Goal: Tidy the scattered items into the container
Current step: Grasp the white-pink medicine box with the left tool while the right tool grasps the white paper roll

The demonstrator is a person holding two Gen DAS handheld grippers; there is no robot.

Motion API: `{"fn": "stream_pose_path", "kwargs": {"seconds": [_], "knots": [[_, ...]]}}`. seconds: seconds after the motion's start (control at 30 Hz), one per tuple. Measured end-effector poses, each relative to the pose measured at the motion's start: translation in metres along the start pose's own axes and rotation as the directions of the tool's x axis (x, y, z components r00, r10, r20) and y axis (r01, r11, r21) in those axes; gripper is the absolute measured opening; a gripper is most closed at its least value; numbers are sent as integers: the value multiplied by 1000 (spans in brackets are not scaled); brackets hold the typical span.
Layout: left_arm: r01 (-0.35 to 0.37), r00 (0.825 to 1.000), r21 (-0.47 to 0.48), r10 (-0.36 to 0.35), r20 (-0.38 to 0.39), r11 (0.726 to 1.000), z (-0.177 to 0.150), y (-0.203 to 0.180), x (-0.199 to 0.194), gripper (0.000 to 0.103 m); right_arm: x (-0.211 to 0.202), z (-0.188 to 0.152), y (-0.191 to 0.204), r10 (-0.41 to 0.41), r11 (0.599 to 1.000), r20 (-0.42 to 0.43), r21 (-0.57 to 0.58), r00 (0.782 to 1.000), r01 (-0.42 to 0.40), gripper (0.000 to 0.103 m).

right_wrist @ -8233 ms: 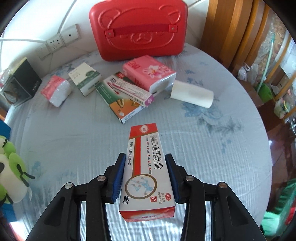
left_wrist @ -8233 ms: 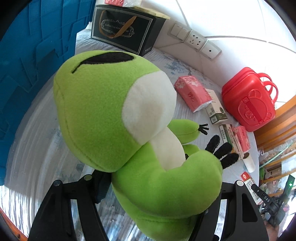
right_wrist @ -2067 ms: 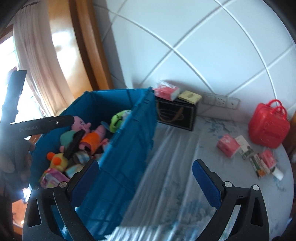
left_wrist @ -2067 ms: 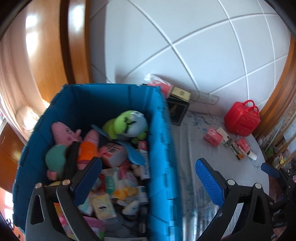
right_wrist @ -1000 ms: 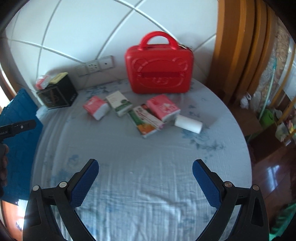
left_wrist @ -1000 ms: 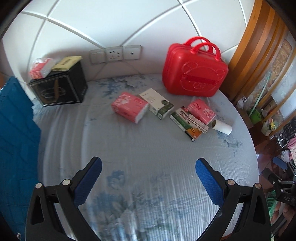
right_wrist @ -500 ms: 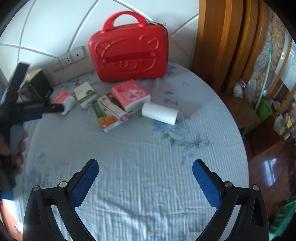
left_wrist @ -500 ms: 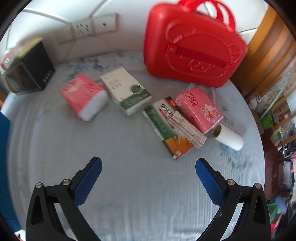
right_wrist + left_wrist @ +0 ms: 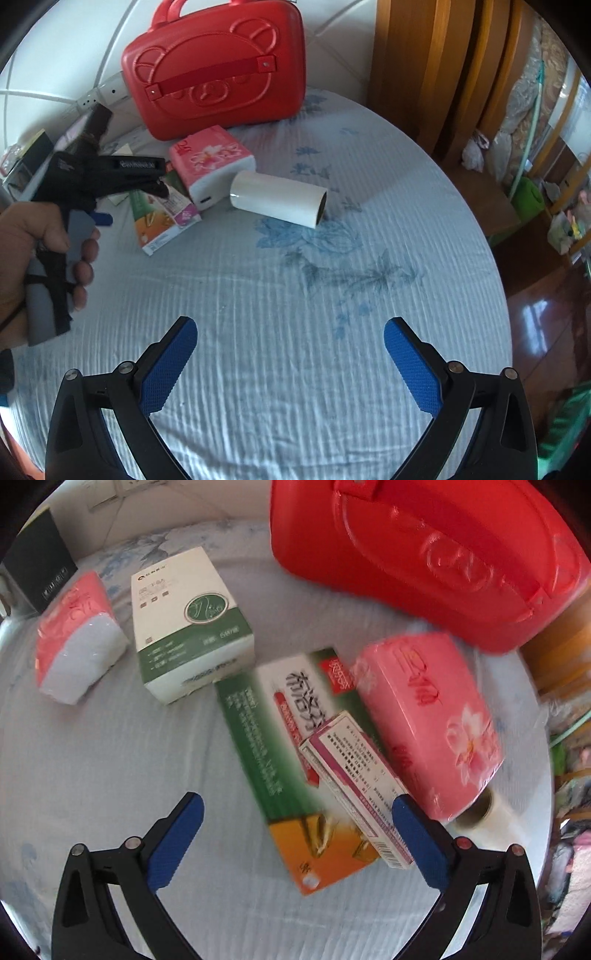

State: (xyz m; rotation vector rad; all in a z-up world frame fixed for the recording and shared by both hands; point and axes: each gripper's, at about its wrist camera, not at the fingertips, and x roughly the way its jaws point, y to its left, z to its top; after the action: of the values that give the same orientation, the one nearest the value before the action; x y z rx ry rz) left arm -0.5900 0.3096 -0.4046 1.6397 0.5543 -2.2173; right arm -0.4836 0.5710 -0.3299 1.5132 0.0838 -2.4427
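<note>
Left wrist view shows the left hand-held gripper [image 9: 295, 834] spread wide and empty, hanging low over a cluster of packages on the round worktop with the pale blue floral cloth [image 9: 110, 760]. At the left lies a pink-and-white wrapped tissue pack [image 9: 74, 638], then a white-and-green carton [image 9: 188, 620]. Between the blue pads sits a long green-and-orange flat box [image 9: 284, 775], with a slim white-and-magenta medicine box [image 9: 358, 790] lying across it and a pink flowered tissue pack [image 9: 428, 723] touching its right side. A big red bear-embossed plastic case [image 9: 424, 550] stands behind.

The likely trouble: closing here could catch the slim box and the flat box together, so that one slides free on the lift, or the right pad could snag the pink pack's wrapper. The picture is blurred, so the aim may be off.

In the right wrist view the right hand-held gripper [image 9: 290, 362] is likewise wide open and empty, well short of a white paper roll [image 9: 277, 201] lying on its side; a nudge could roll it toward the worktop's edge. The container is not in view, so each carry ends out of sight.
</note>
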Motion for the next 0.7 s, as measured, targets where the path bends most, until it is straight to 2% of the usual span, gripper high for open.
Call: {"fn": "stream_pose_path", "kwargs": {"seconds": [0.1, 0.2, 0.23, 0.27, 0.3, 0.4, 0.5, 0.7], "knots": [[-49, 998, 74, 47, 29, 996, -3, 0, -7, 103, 8, 6, 1, 5, 1000, -1, -8, 1000, -5, 103], [-62, 998, 94, 59, 37, 994, -9, 10, -11, 103, 16, 15, 8, 16, 1000, 2, -15, 1000, -16, 103], [-74, 997, 92, 71, 34, 993, -10, 15, -13, 100, 18, 18, 11, 21, 1000, 2, -16, 1000, -21, 103], [-94, 995, 85, 92, 25, 992, -11, 21, -14, 92, 19, 21, 15, 28, 999, 4, -18, 1000, -28, 103], [-90, 996, 59, 90, 8, 994, -12, 31, -13, 82, 20, 25, 19, 38, 999, 9, -21, 999, -38, 103], [2, 1000, -51, -1, 15, 999, -13, 51, -17, 82, 21, 34, 33, 56, 998, 22, -40, 998, -55, 103], [64, 998, -93, -61, 36, 994, -7, 47, -23, 82, 20, 37, 43, 64, 997, 25, -51, 998, -63, 103], [66, 998, -32, -65, 13, 997, 6, 8, -13, 86, 17, 32, 39, 49, 998, 17, -51, 999, -48, 103]]}}
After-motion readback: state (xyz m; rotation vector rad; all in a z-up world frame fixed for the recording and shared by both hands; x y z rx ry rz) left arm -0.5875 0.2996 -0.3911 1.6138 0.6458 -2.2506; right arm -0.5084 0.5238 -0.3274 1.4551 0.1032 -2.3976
